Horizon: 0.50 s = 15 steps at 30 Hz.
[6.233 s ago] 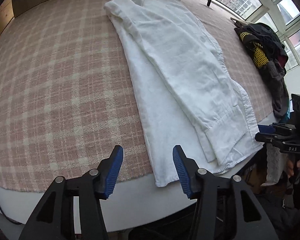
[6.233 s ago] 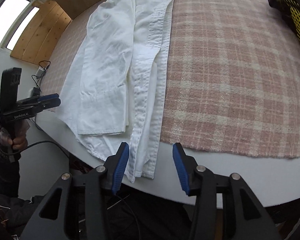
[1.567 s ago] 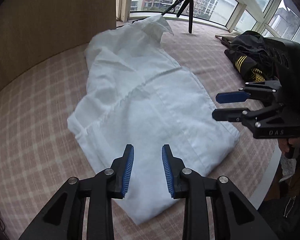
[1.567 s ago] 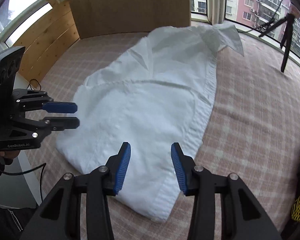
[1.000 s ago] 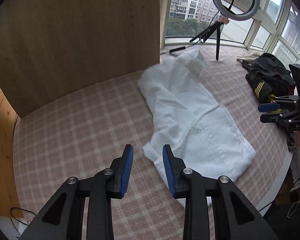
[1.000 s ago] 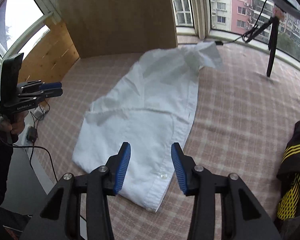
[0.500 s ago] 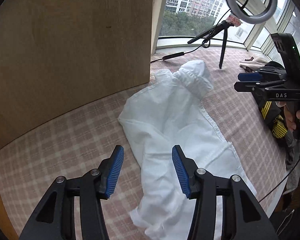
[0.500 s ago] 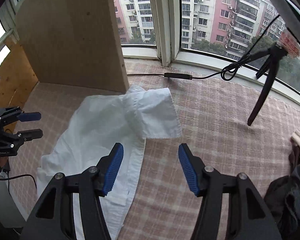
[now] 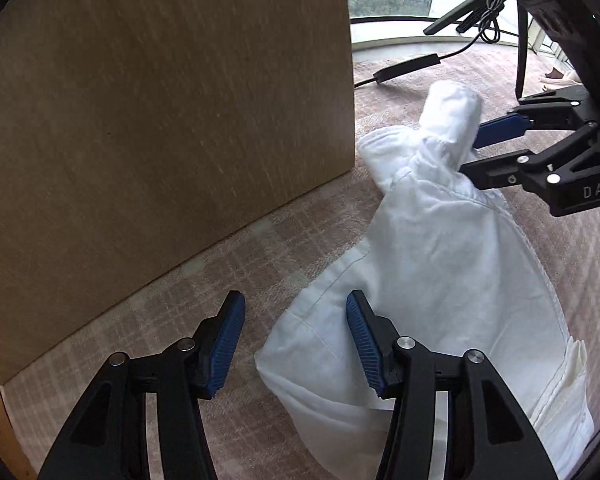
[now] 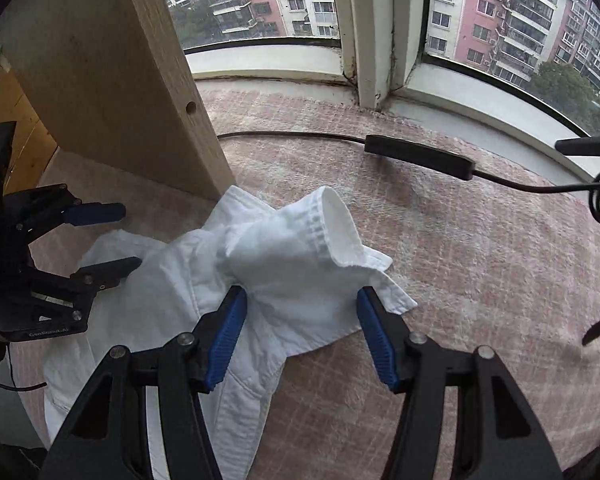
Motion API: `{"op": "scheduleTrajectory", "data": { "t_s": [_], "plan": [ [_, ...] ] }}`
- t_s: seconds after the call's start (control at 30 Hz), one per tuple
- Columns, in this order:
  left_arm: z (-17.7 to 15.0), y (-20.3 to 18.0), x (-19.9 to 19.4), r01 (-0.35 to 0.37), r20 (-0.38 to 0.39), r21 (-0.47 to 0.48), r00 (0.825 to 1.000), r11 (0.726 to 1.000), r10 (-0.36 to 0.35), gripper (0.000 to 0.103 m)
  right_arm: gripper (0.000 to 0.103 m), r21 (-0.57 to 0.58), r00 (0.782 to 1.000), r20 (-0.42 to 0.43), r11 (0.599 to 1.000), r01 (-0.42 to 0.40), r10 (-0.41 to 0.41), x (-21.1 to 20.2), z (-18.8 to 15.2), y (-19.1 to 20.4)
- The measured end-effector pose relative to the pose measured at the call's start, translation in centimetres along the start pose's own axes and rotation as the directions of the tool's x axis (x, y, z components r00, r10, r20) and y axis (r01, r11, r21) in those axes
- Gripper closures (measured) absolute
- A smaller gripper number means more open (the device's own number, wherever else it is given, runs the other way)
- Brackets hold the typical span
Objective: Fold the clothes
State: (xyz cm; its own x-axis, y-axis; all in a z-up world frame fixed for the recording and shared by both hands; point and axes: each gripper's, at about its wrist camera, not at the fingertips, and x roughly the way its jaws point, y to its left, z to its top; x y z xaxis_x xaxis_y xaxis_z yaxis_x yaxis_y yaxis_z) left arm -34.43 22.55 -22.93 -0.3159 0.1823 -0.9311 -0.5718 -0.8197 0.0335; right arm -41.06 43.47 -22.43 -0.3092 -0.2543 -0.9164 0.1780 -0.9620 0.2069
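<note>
White shirt (image 10: 284, 280) lying crumpled on the plaid-covered bench (image 10: 480, 280), collar end near a wooden panel (image 9: 160, 120). Right tongs (image 10: 302, 332) spread wide over the upturned collar, pinching nothing. Left tongs (image 9: 296, 344) spread above the shirt's near edge, likewise empty. Black cable (image 10: 420, 156) beyond, by the window.

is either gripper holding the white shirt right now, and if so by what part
Nothing is held. The left gripper and right gripper are both open above the white shirt, pads not pressing it.

"DAS" stands in pale letters on the right tongs (image 9: 496, 152) — "GenRobot.AI" on the left tongs (image 10: 112, 240).
</note>
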Motion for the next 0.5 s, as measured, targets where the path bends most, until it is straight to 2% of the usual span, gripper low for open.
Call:
{"op": "scheduleTrajectory", "data": {
  "t_s": [0.1, 0.17, 0.2, 0.23, 0.3, 0.43, 0.5],
  "plan": [
    [-0.5, -0.5, -0.1, 0.057, 0.015, 0.027, 0.998, 0.998, -0.058, 0.073, 0.040, 0.019, 0.998, 0.027, 0.998, -0.053, 0.052, 0.3, 0.2, -0.4],
    [-0.8, -0.8, -0.3, 0.086, 0.019, 0.030, 0.996, 0.996, -0.087, 0.089, 0.040, 0.041, 0.994, 0.059, 0.995, -0.094, 0.092, 0.2, 0.2, -0.7],
    [-0.9, -0.9, -0.4, 0.098, 0.019, 0.030, 0.995, 0.995, -0.099, 0.092, 0.041, 0.052, 0.990, 0.082, 0.991, -0.123, 0.119, 0.1, 0.0, -0.8],
    [-1.0, -1.0, -0.6, 0.109, 0.021, 0.027, 0.994, 0.994, -0.109, 0.094, 0.046, 0.056, 0.983, 0.101, 0.986, -0.159, 0.152, -0.2, -0.2, -0.8],
    [-1.2, -1.0, -1.4, 0.127, 0.032, 0.017, 0.991, 0.992, -0.128, 0.096, 0.093, 0.066, 0.974, 0.122, 0.977, -0.201, 0.192, -0.8, -0.6, -0.8],
    [-1.9, -1.4, -5.4, 0.154, 0.098, 0.037, 0.983, 0.987, -0.157, 0.096, 0.095, 0.080, 0.962, 0.198, 0.975, -0.207, 0.188, -4.6, -1.8, 0.3],
    [-2.7, -2.0, -8.0, 0.150, 0.133, 0.069, 0.978, 0.986, -0.158, 0.096, 0.095, 0.066, 0.942, 0.286, 0.977, -0.202, 0.176, -8.1, -3.0, 1.4]
  ]
}}
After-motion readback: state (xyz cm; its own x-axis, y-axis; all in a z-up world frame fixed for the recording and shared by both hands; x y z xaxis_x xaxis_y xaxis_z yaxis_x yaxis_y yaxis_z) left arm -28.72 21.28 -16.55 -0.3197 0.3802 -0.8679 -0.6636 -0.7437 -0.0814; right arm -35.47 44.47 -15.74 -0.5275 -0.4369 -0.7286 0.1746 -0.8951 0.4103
